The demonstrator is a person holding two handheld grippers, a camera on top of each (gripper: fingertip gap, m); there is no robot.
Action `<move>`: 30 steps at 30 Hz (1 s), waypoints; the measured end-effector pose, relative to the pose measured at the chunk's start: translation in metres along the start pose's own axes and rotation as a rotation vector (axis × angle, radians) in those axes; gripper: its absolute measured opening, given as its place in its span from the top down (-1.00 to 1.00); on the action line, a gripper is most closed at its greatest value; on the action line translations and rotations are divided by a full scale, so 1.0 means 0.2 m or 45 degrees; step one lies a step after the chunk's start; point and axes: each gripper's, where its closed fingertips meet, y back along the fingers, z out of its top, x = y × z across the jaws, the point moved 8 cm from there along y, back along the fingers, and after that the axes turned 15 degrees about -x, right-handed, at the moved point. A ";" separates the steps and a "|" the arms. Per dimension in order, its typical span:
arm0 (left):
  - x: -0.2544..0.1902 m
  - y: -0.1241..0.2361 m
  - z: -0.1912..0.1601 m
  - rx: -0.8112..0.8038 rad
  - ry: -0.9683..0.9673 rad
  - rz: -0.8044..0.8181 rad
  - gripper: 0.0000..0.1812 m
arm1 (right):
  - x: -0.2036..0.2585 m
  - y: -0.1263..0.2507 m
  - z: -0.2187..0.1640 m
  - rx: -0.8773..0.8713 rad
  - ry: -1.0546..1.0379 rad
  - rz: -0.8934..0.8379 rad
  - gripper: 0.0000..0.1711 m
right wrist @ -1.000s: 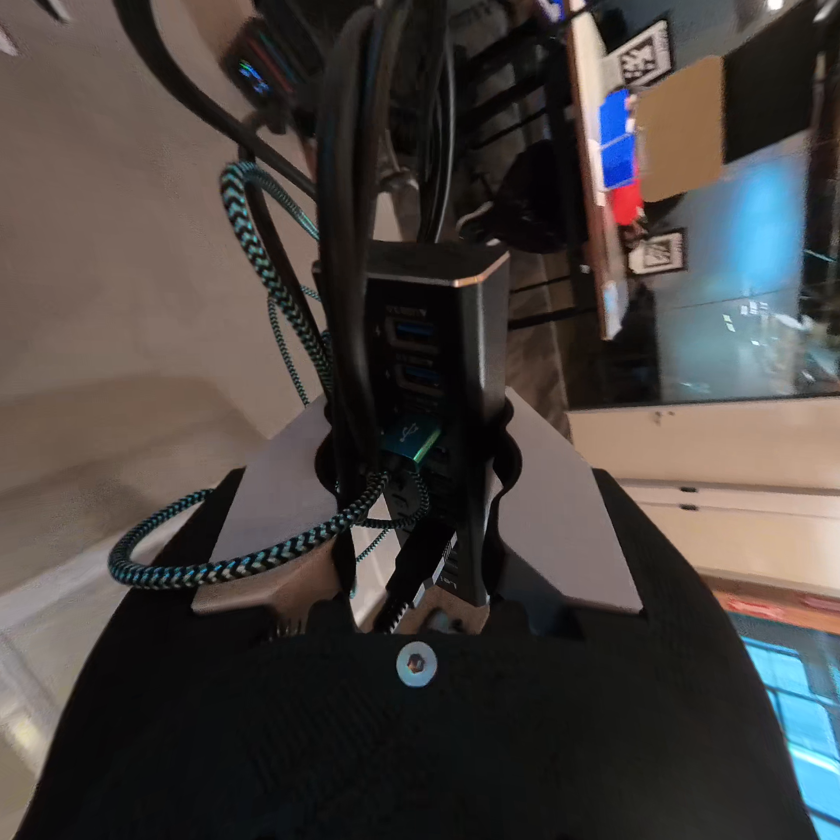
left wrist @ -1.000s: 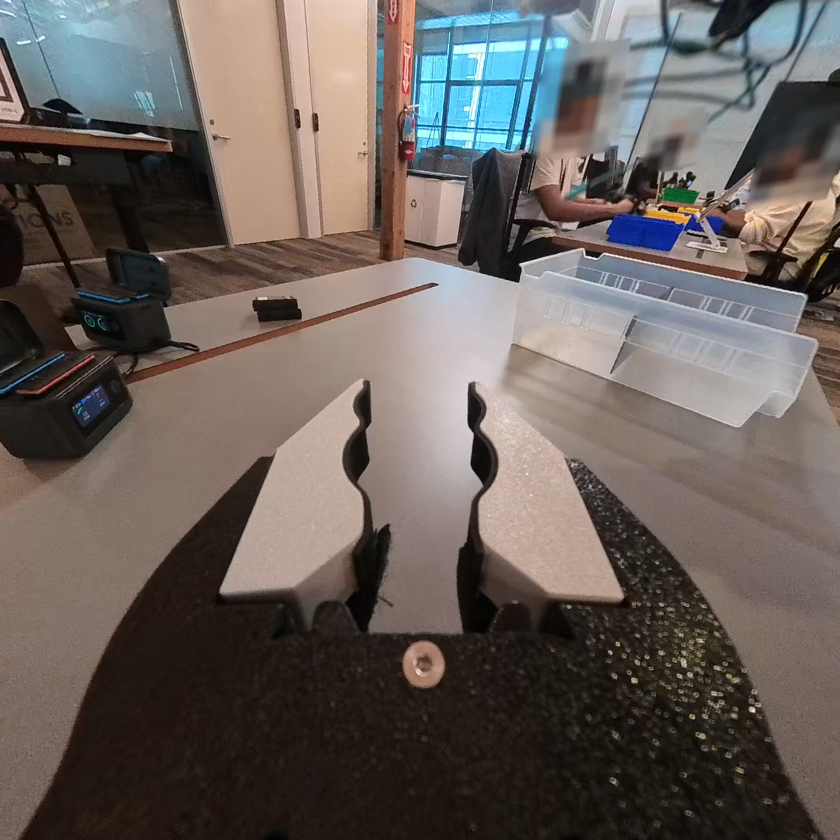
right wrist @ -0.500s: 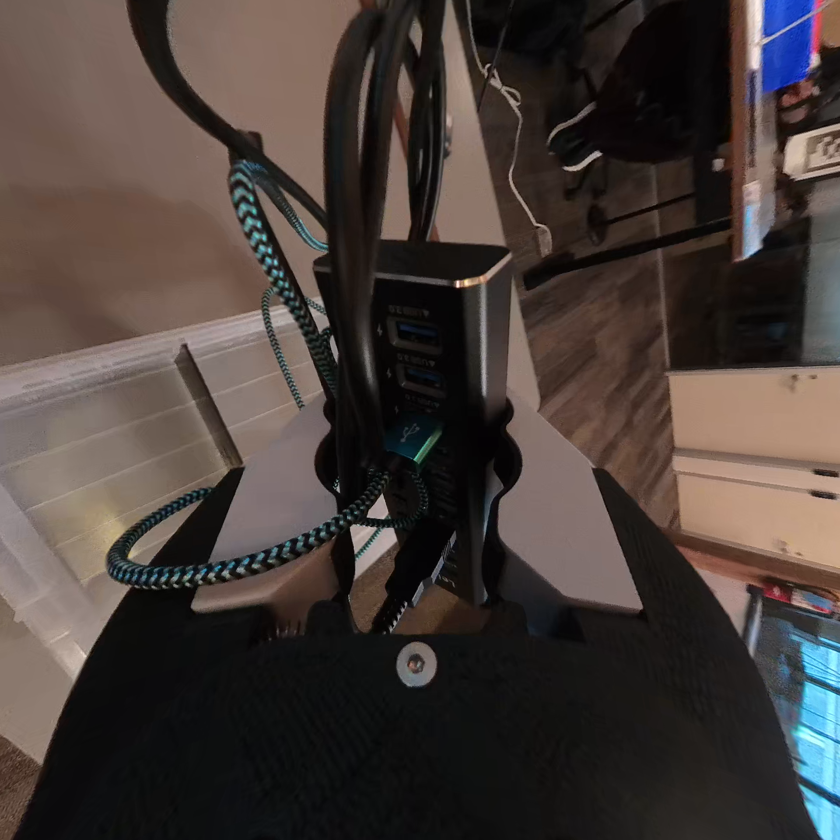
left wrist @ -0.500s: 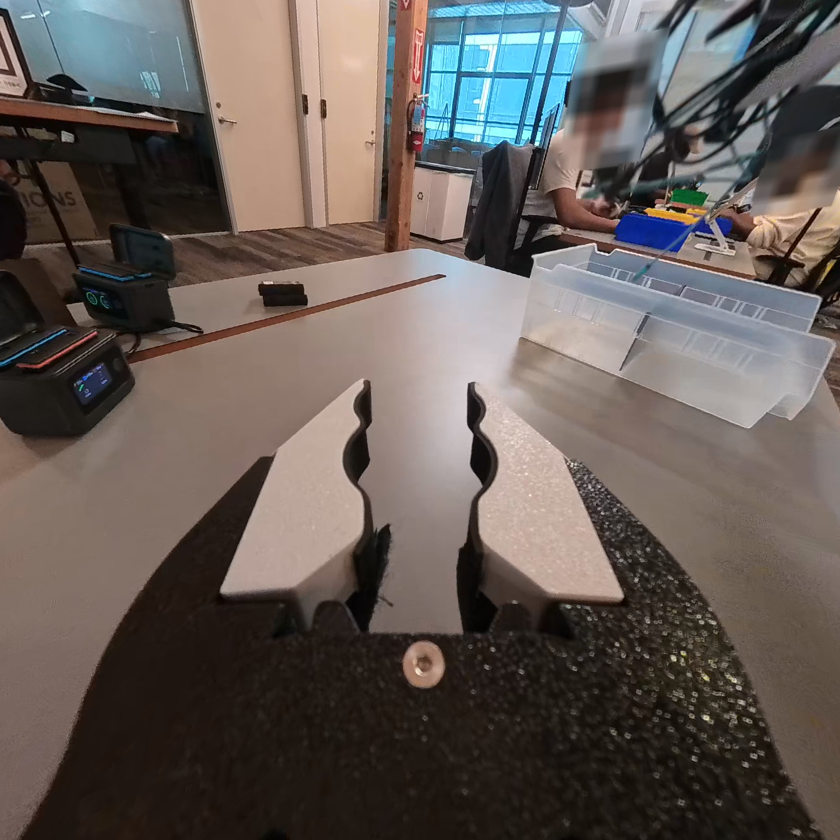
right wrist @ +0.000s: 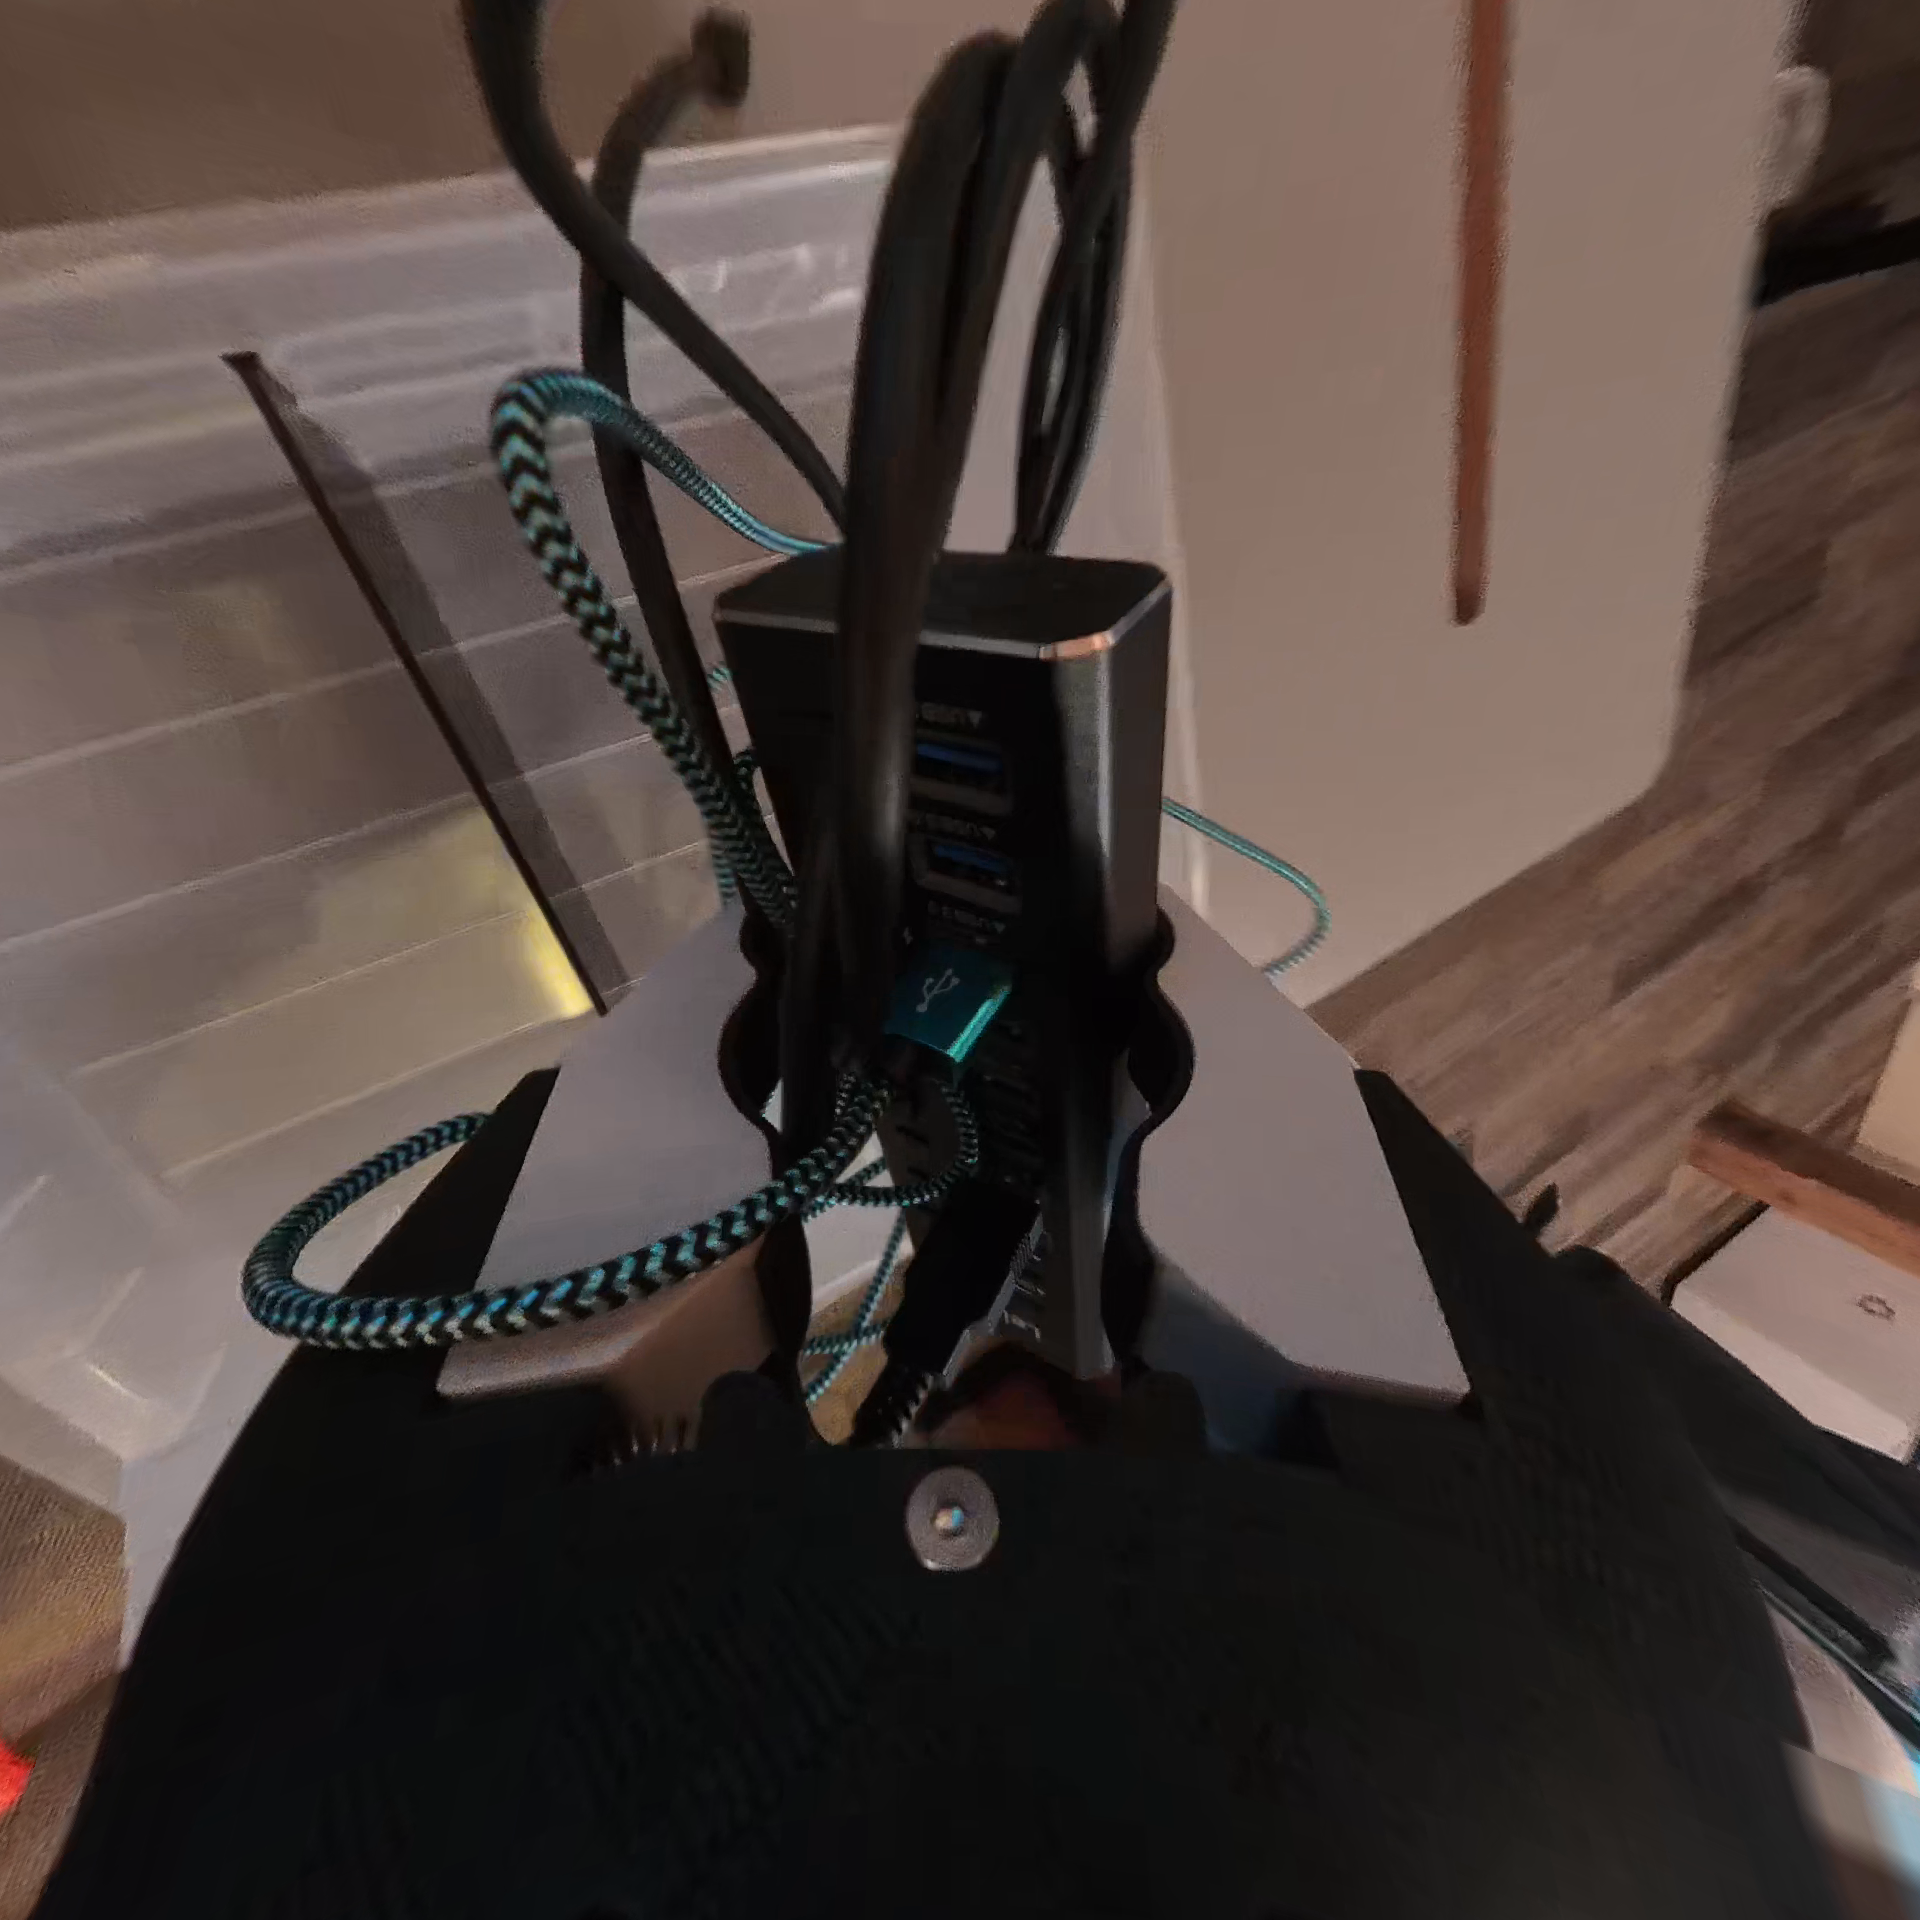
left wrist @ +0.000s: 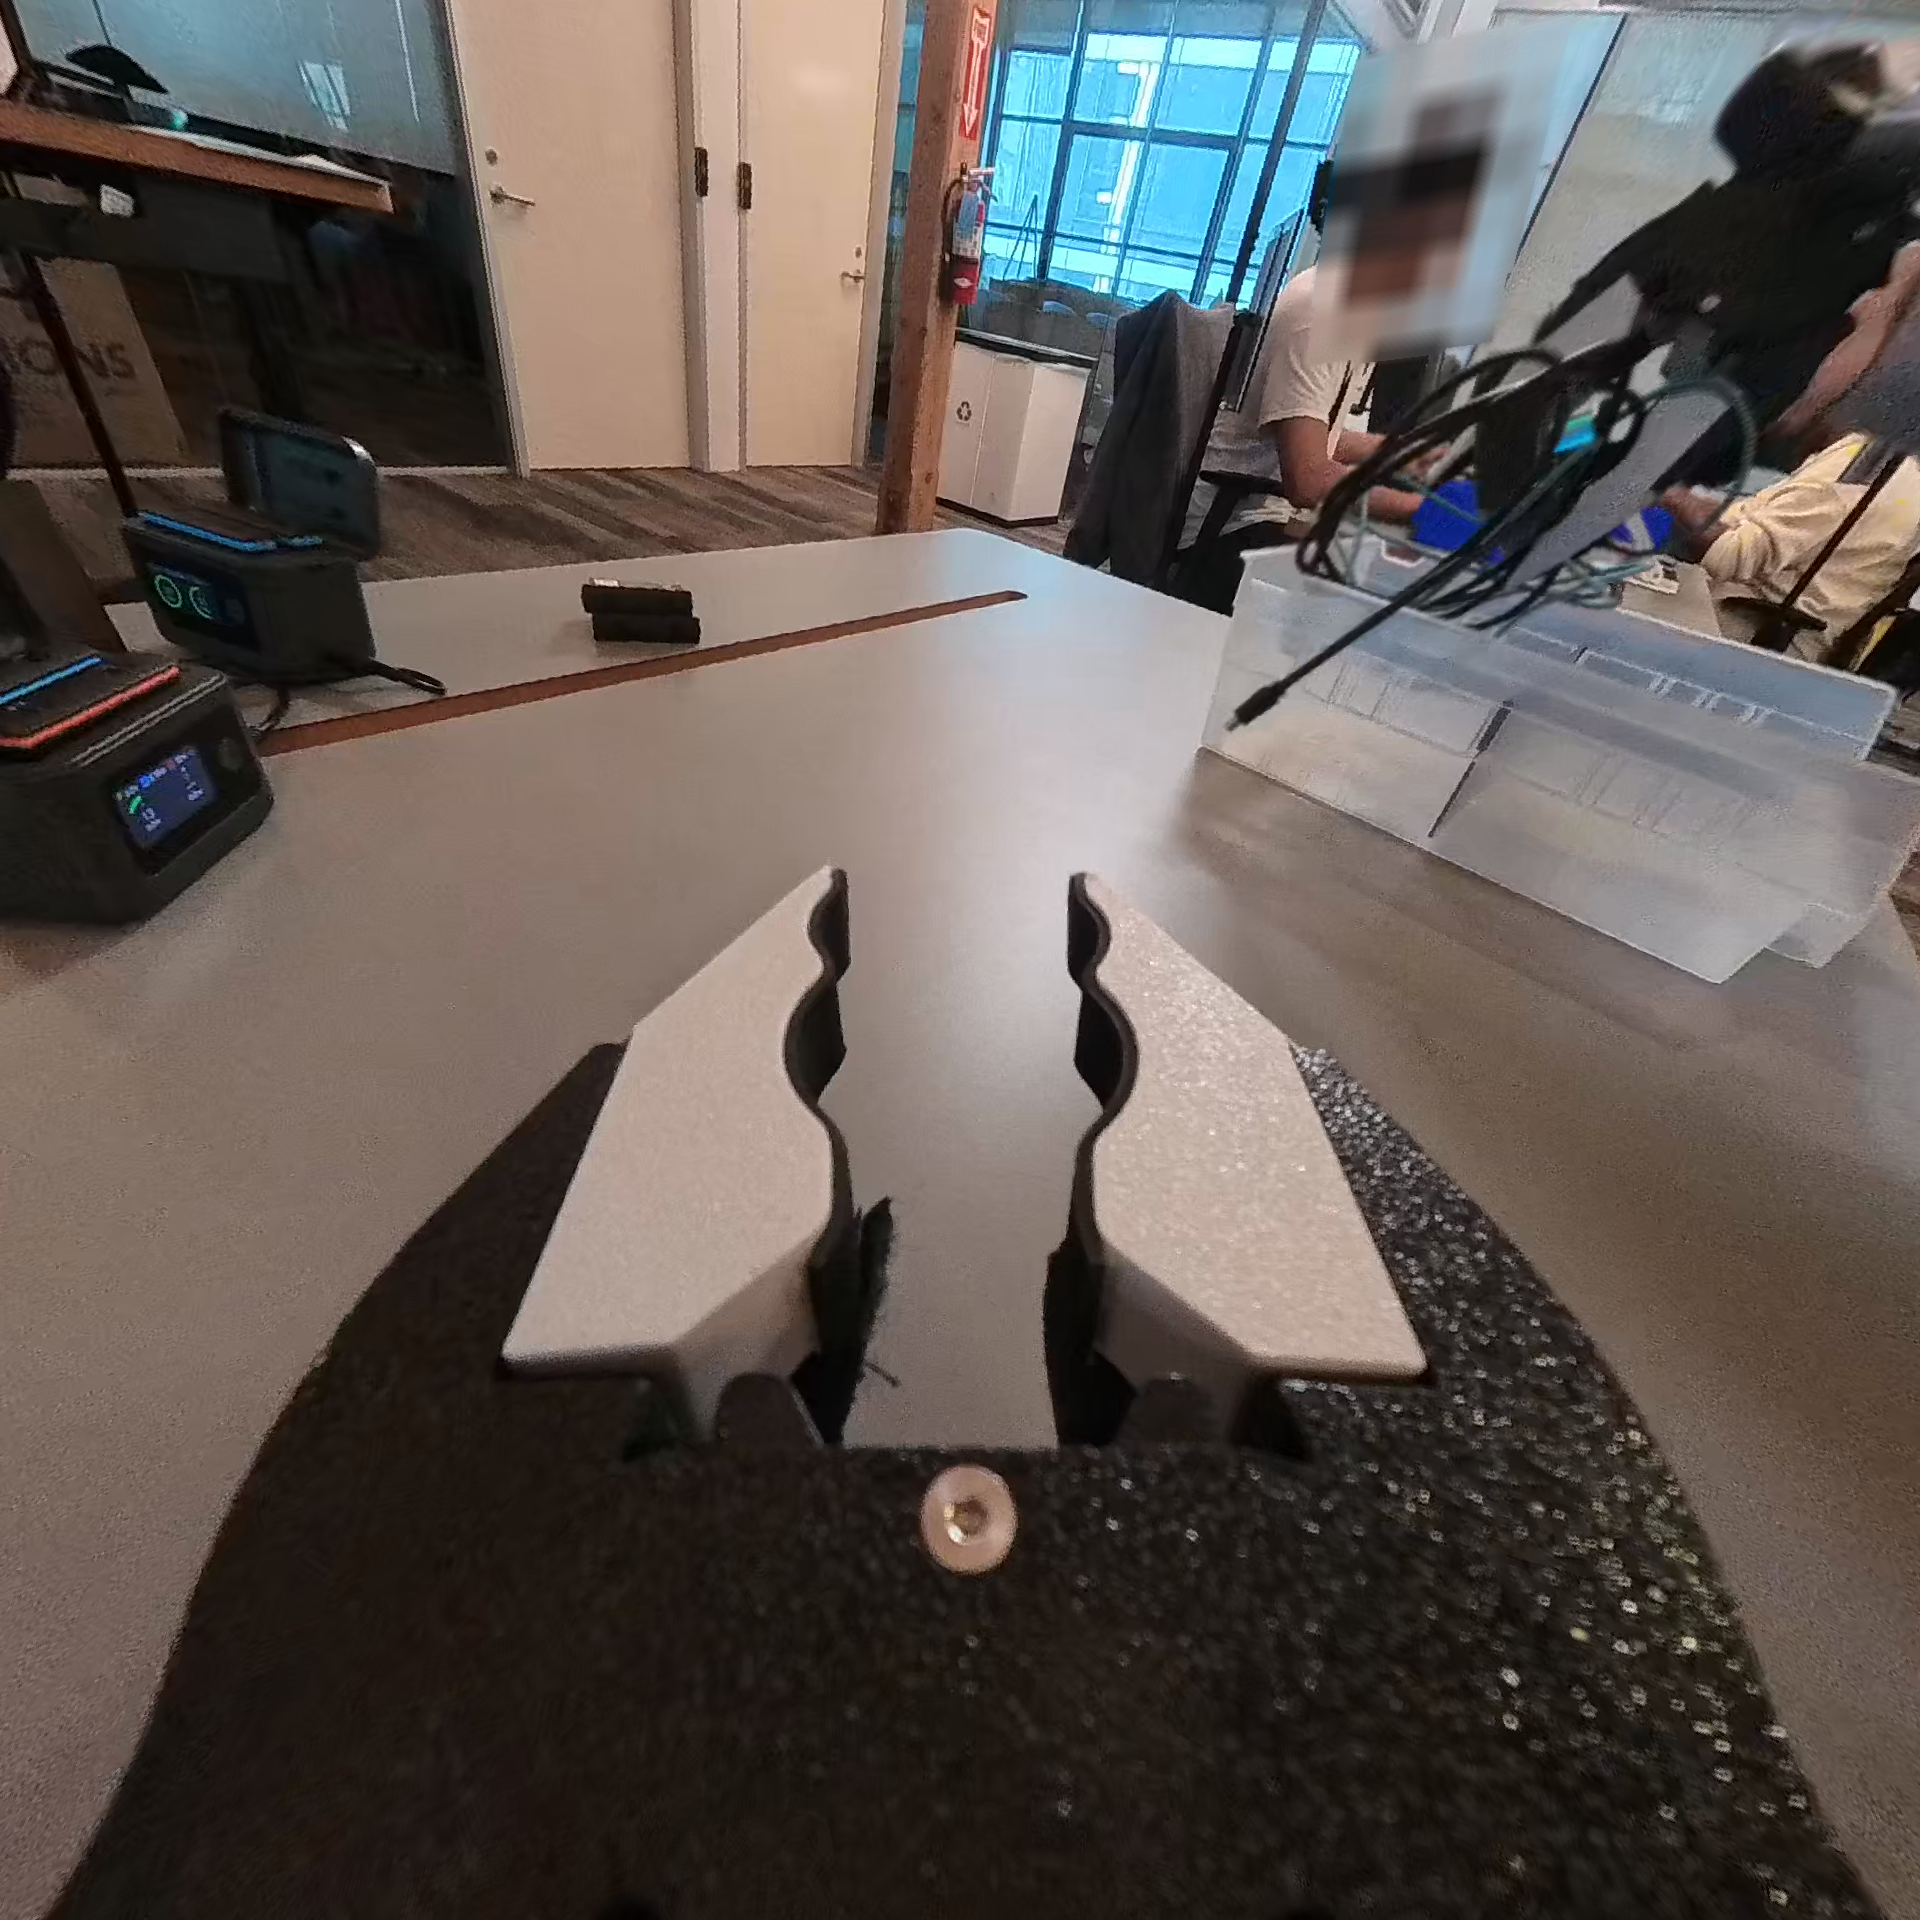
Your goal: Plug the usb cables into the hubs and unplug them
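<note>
Left gripper (left wrist: 954, 914) sits low over the grey table (left wrist: 644, 831), jaws parted, nothing between them, just bare tabletop. Up at the right, the right gripper (left wrist: 1621, 416) hangs in the air above the clear plastic bin (left wrist: 1558, 790), carrying a dark hub (left wrist: 1600, 488) with a tangle of black cables (left wrist: 1392, 488) spilling down; one black cable end (left wrist: 1247, 717) dangles in front of the bin's near wall. Far left, two black boxes with lit screens (left wrist: 135, 790) rest on the table, and a small pair of black blocks (left wrist: 639, 613) lies farther back
</note>
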 end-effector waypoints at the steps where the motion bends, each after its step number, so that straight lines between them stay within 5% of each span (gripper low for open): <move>1: 0.00 0.00 -0.01 0.008 -0.002 -0.001 0.56 | 0.01 -0.04 0.00 0.046 0.019 0.031 0.23; 11: -0.01 0.00 -0.02 0.032 -0.007 -0.017 0.56 | 0.09 -0.36 0.01 0.499 0.201 0.312 0.24; 18: -0.03 -0.01 -0.02 0.052 -0.017 -0.045 0.56 | 0.14 -0.48 0.01 0.519 0.128 0.439 0.23; 25: -0.04 -0.02 -0.02 0.055 -0.010 -0.061 0.55 | -0.01 -0.30 0.03 0.527 -0.151 0.376 -0.37; 30: -0.04 -0.01 -0.01 0.041 -0.013 -0.054 0.55 | -0.20 0.01 0.18 0.317 -0.252 0.085 -0.46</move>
